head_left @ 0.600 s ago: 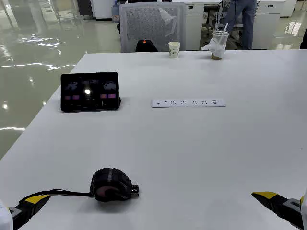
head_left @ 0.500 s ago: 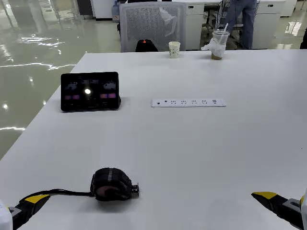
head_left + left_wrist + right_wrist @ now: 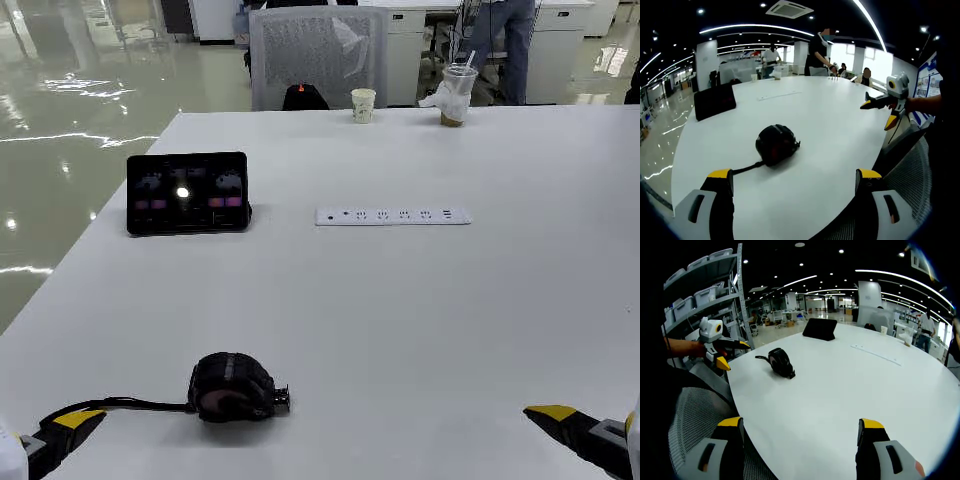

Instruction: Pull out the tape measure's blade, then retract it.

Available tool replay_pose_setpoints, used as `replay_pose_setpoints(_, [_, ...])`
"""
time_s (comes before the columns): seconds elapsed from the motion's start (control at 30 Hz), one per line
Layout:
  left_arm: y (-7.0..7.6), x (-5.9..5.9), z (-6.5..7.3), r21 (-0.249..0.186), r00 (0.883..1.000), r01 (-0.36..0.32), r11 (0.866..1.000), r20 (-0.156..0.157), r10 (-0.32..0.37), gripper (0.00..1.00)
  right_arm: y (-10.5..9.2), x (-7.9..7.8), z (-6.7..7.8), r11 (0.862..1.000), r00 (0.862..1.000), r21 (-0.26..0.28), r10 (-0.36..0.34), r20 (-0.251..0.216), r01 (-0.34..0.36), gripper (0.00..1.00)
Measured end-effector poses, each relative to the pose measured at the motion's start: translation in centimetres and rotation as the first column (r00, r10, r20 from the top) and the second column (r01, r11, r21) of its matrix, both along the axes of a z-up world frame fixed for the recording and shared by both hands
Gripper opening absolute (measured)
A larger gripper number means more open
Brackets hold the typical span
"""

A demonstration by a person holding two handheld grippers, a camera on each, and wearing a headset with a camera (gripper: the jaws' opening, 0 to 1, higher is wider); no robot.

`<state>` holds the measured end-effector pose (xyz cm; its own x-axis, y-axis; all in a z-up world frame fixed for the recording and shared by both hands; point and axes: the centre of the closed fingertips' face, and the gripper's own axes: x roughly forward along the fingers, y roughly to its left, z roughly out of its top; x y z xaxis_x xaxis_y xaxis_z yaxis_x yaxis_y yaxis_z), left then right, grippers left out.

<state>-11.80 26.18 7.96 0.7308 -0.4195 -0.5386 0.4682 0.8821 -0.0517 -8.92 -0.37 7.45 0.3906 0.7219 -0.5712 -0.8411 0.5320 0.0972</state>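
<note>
Left gripper (image 3: 794, 177): held low at the lower left corner of the head view, at the table's near edge, tips angled in towards the centre.
Left jaws: wide apart and clamped on nothing; the tape measure (image 3: 776, 145) sits beyond the gap between them.
Right gripper (image 3: 800, 422): low at the lower right corner of the head view, tips pointing inward, well apart from the tape measure.
Right jaws: wide apart over bare table (image 3: 420, 320).
Tape measure: black, round case lying lower left of centre in the head view, blade fully in, with its end hook at the case's right side.
Strap (image 3: 140, 404): a black cord running left from the case towards the left gripper's yellow tip; contact cannot be told.
Writing: the case markings are too small to read.
Tablet (image 3: 187, 192): propped up at upper left, its screen lit with pink tiles.
Power strip (image 3: 392, 215): white, lying flat at centre.
Far edge: a paper cup (image 3: 363, 102), a plastic cup (image 3: 458, 92) with a straw, and a grey chair (image 3: 317, 55) behind them.
</note>
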Motion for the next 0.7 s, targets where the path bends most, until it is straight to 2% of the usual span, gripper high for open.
replay_pose_setpoints(0.7, [-0.39,0.15,-0.30,0.017,0.999,0.033,0.999,-0.010,-0.033,0.99,0.09,0.08,-0.08,1.000,1.000,-0.007,0.017,0.002,-0.017,0.97])
